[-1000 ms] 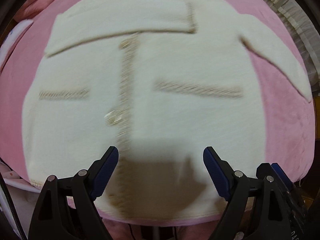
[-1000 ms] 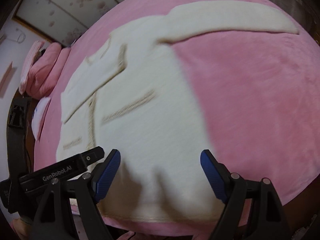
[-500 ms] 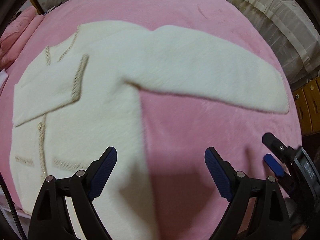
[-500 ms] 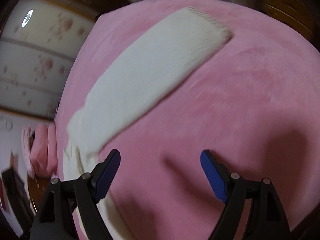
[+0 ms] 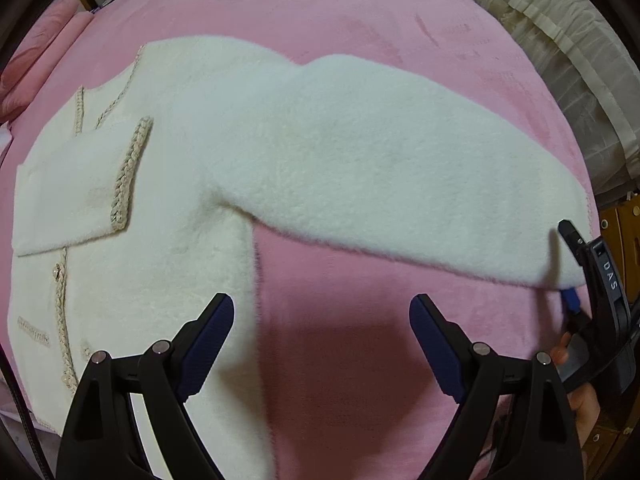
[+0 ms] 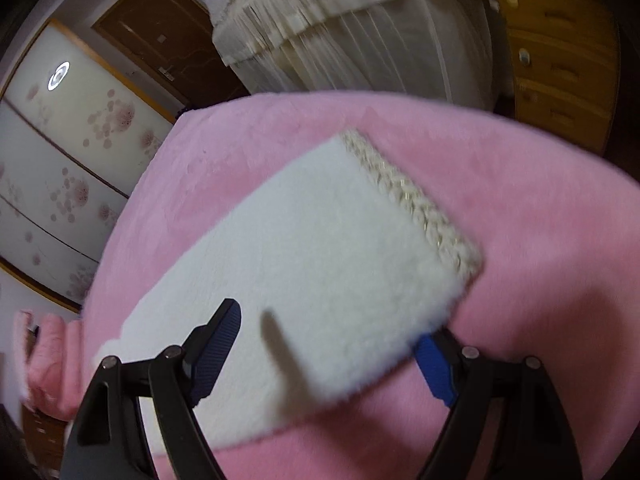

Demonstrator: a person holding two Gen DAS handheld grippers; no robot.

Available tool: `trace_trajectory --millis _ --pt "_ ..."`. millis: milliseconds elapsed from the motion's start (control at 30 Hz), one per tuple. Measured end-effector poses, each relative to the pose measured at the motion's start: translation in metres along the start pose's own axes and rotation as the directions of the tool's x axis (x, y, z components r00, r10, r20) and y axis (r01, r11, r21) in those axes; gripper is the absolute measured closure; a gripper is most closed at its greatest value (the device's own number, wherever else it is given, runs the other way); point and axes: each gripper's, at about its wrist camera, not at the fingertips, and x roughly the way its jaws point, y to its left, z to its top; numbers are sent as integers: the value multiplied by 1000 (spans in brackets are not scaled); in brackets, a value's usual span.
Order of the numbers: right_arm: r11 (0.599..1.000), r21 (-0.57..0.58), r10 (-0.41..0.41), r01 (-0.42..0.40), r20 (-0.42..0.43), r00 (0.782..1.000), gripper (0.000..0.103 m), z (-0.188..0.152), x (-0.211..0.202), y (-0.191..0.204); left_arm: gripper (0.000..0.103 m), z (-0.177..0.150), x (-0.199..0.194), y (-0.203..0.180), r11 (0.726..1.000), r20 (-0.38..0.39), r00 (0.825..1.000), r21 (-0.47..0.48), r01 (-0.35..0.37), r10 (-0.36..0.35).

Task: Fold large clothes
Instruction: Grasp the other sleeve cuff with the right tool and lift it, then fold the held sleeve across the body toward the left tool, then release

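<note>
Cream cardigan (image 5: pixel 168 208) lies flat on the pink bed (image 5: pixel 360 20), front up, one sleeve already folded across the chest, braided trim down the front.

Left hand-held gripper (image 5: pixel 322 344): jaws wide apart, nothing between them, pointing steeply down over bare pink blanket. The cardigan body is under and beyond its left finger; the side edge of the body runs just inside that finger. The other sleeve (image 5: pixel 400 184) stretches out ahead of it, from the shoulder off to the right.

Right hand-held gripper (image 6: pixel 328 356): jaws closing, set around the end of that outstretched sleeve (image 6: pixel 304 264). Left finger sits over the fabric, right finger tucked at the sleeve's near edge, partly hidden by it. Pads not yet pressing as far as can be seen. Braided cuff (image 6: pixel 412 200) is ahead and to the right of the fingers. In the left wrist view this gripper (image 5: pixel 576 280) shows at the sleeve end, far right, with part of a hand (image 5: pixel 580 396) behind it.
</note>
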Motion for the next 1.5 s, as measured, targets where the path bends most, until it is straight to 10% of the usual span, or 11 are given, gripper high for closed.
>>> trace_trajectory --millis 167,367,733,933,1200,1400,1500 --pt "980 -88 -168 177 101 981 86 -1 -10 16 15 -1 -1 34 999 18 1000 -34 -15 16" --pt "960 -167 -177 226 264 948 94 1 -54 53 15 -4 -10 102 994 72 997 -104 17 -10" --pt "925 -358 32 126 403 915 95 -80 -133 239 15 -19 -30 262 985 107 994 -171 37 -19" --pt "863 -506 141 17 272 952 95 -168 -107 340 15 -20 -39 345 989 154 988 -145 21 2" --pt "793 -609 26 -26 -10 1000 95 -283 -30 382 15 -29 -8 429 987 121 992 -160 -11 30" --pt "763 -646 -58 -28 -111 992 79 -318 -8 383 15 -44 14 456 967 71 997 -254 35 -18" --pt "758 -642 -7 -118 -188 982 46 -319 -12 385 15 -45 16 460 963 67 997 -265 54 -37"
